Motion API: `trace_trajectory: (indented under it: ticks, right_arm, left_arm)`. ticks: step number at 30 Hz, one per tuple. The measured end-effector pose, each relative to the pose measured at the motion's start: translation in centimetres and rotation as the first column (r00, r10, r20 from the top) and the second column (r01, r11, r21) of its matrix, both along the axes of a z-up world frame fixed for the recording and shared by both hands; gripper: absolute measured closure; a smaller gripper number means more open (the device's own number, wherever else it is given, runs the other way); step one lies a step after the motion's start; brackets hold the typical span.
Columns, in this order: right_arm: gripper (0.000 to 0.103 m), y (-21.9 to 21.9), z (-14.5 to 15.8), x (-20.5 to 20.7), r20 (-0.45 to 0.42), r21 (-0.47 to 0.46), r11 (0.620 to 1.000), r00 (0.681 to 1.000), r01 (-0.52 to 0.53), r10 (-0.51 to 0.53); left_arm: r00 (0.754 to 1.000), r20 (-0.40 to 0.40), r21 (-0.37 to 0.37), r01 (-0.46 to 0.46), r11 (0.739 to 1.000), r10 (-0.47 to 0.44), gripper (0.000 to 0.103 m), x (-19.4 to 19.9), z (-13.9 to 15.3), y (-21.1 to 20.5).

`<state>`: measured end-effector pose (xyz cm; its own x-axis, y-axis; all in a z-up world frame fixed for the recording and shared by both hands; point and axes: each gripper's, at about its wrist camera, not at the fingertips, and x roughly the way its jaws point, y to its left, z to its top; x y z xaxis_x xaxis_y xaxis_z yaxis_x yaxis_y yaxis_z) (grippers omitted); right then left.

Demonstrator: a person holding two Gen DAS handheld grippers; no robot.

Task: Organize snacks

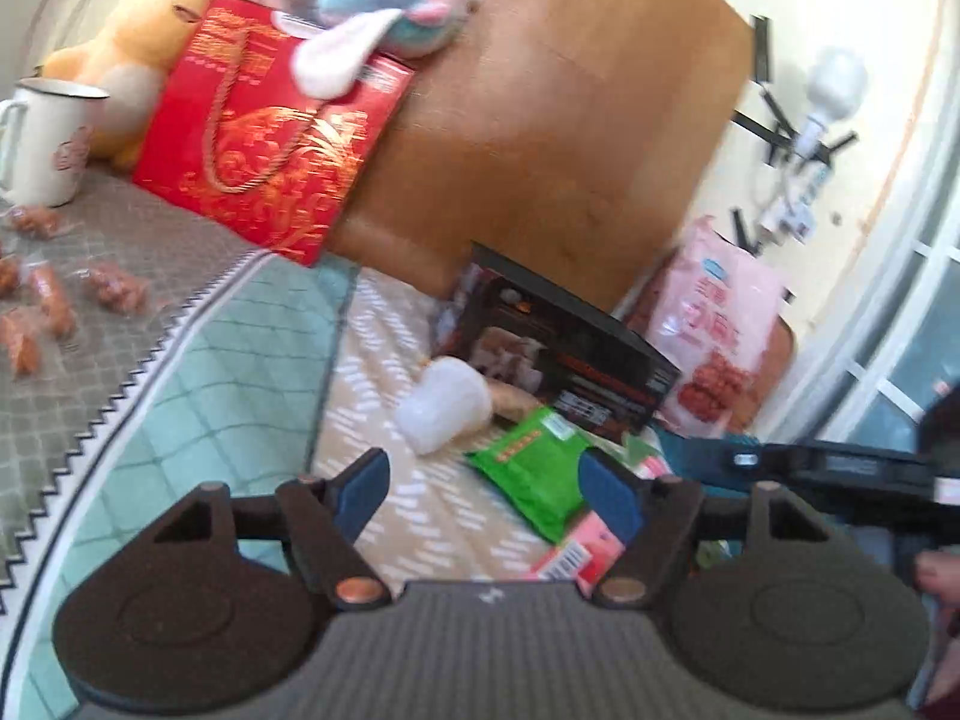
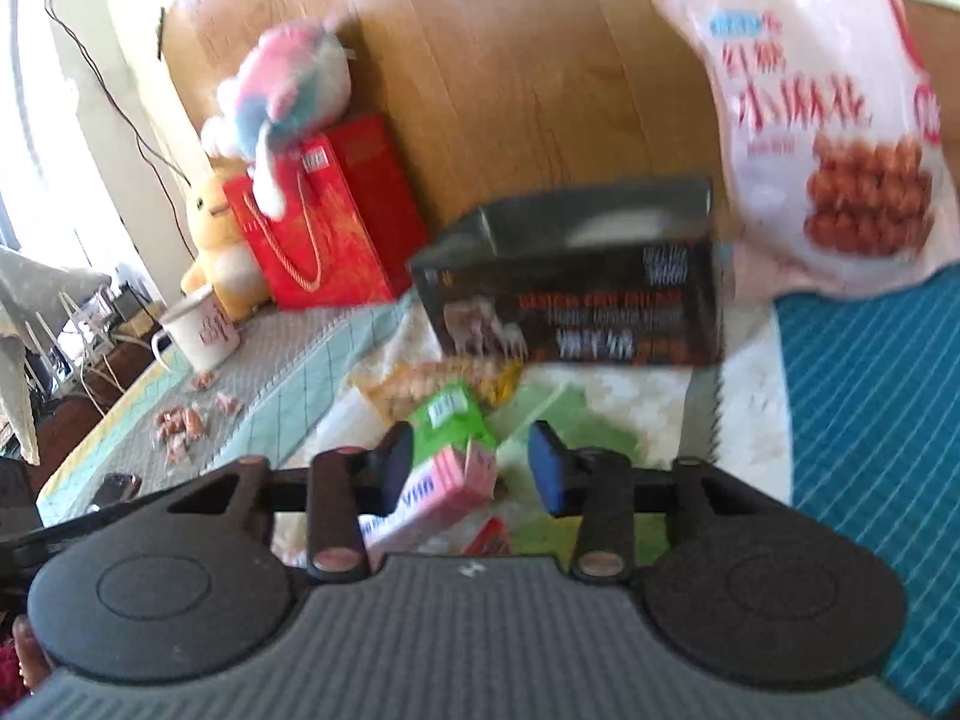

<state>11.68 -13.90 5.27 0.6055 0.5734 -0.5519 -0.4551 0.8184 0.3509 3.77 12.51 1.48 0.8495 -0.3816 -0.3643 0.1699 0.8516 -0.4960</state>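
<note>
Hovering apart, empty: left gripper (image 1: pixel 483 495) over green packet (image 1: pixel 531 471). Right gripper (image 2: pixel 474 465) standing apart about pink carton (image 2: pixel 441 492); contact unclear.

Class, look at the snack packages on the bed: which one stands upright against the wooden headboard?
The large pink bag printed with round brown snacks. It stands leaning on the headboard, while the black box and green packet lie down on the bedding.

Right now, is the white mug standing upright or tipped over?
Upright: the white mug stands on its base on the grey cloth, open rim facing up, handle at its side.
</note>
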Motion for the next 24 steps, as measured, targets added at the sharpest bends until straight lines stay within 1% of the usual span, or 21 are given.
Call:
trace_trajectory:
  ticks: [2, 3, 4, 5, 6, 8, 9, 10, 11, 13, 14, 15, 16, 19, 20, 21, 22, 23, 24]
  right_arm:
    - [0.067, 3.1, -1.4, 0.1, -0.027, -0.001, 1.0, 0.999, -0.024, 0.024]
    - [0.07, 1.0, -0.8, 2.4, -0.034, 0.001, 1.0, 0.999, -0.025, 0.025]
    - [0.071, -0.3, -0.9, 2.3, -0.04, -0.003, 0.999, 0.998, -0.039, 0.039]
    - [0.07, 2.1, -1.2, 1.6, -0.047, -0.037, 0.997, 0.997, -0.066, 0.065]
    - [0.069, -1.4, -1.5, 0.9, -0.05, -0.043, 0.996, 0.996, -0.075, 0.073]
    - [0.068, -0.9, -1.7, -1.2, -0.074, -0.071, 0.989, 0.989, -0.13, 0.125]
    - [0.068, -1.6, -2.3, -2.7, -0.078, -0.082, 0.983, 0.985, -0.162, 0.156]
    - [0.068, -2.9, -2.1, -4.3, -0.078, -0.092, 0.977, 0.979, -0.193, 0.186]
    - [0.068, -2.4, -2.3, -5.5, -0.079, -0.103, 0.967, 0.971, -0.233, 0.225]
    - [0.068, -1.4, -2.1, -7.1, -0.067, -0.129, 0.956, 0.965, -0.262, 0.255]
    - [0.068, -0.5, -1.9, -8.0, -0.033, -0.158, 0.955, 0.968, -0.251, 0.249]
    - [0.068, -1.6, -1.4, -8.7, -0.011, -0.167, 0.957, 0.971, -0.237, 0.239]
    - [0.068, -1.5, -1.2, -8.9, 0.006, -0.172, 0.959, 0.974, -0.223, 0.227]
    - [0.067, 0.0, -0.3, -8.8, 0.109, -0.193, 0.974, 0.984, -0.119, 0.141]
    - [0.064, 0.2, -0.2, -8.3, 0.132, -0.201, 0.976, 0.985, -0.087, 0.115]
    - [0.059, 1.0, -0.3, -7.8, 0.158, -0.217, 0.974, 0.982, -0.063, 0.099]
    - [0.056, 1.2, -0.3, -7.3, 0.174, -0.231, 0.971, 0.98, -0.055, 0.097]
    - [0.051, 3.2, -0.8, -6.4, 0.216, -0.294, 0.955, 0.971, -0.037, 0.104]
    - [0.047, 3.3, -1.0, -6.0, 0.227, -0.322, 0.946, 0.968, -0.034, 0.112]
  left_arm:
    - [0.998, 0.008, 0.002, 0.059, 0.998, -0.059, 0.04, -0.2, 0.0, -0.5]
    - [0.996, 0.007, 0.003, 0.088, 0.996, -0.088, 0.044, -0.2, 0.0, -0.7]
    - [0.994, 0.004, 0.006, 0.112, 0.994, -0.112, 0.046, -0.2, -0.1, -0.9]
    - [0.992, 0.002, 0.008, 0.125, 0.992, -0.125, 0.049, -0.4, -0.2, -1.2]
    - [0.991, -0.001, 0.006, 0.134, 0.991, -0.134, 0.05, -0.4, -0.3, -1.2]
    - [0.991, -0.009, -0.009, 0.136, 0.991, -0.136, 0.05, -0.2, -0.5, -1.0]
    - [0.991, -0.015, -0.02, 0.134, 0.991, -0.134, 0.05, -0.1, -0.6, -0.9]
    - [0.991, -0.019, -0.033, 0.133, 0.991, -0.133, 0.05, 0.0, -0.7, -0.7]
    - [0.991, -0.023, -0.045, 0.128, 0.991, -0.129, 0.05, 0.0, -0.7, -0.6]
    - [0.992, -0.031, -0.061, 0.12, 0.991, -0.122, 0.05, 0.1, -0.8, -0.4]
    - [0.992, -0.033, -0.067, 0.118, 0.991, -0.12, 0.05, 0.1, -0.9, -0.3]
    - [0.992, -0.035, -0.069, 0.116, 0.991, -0.118, 0.05, 0.1, -0.9, -0.3]
    - [0.993, -0.034, -0.068, 0.113, 0.991, -0.115, 0.05, 0.1, -0.9, -0.3]
    - [0.993, -0.027, -0.054, 0.111, 0.992, -0.113, 0.05, 0.0, -0.8, -0.5]
    - [0.994, -0.023, -0.046, 0.11, 0.993, -0.111, 0.05, -0.1, -0.7, -0.6]
    - [0.994, -0.02, -0.039, 0.11, 0.993, -0.111, 0.05, -0.1, -0.7, -0.7]
    - [0.994, -0.018, -0.031, 0.11, 0.993, -0.111, 0.05, -0.2, -0.7, -0.8]
    - [0.993, -0.015, -0.023, 0.116, 0.993, -0.116, 0.05, -0.1, -0.6, -0.8]
    - [0.993, -0.012, -0.017, 0.119, 0.993, -0.119, 0.05, 0.0, -0.6, -0.8]
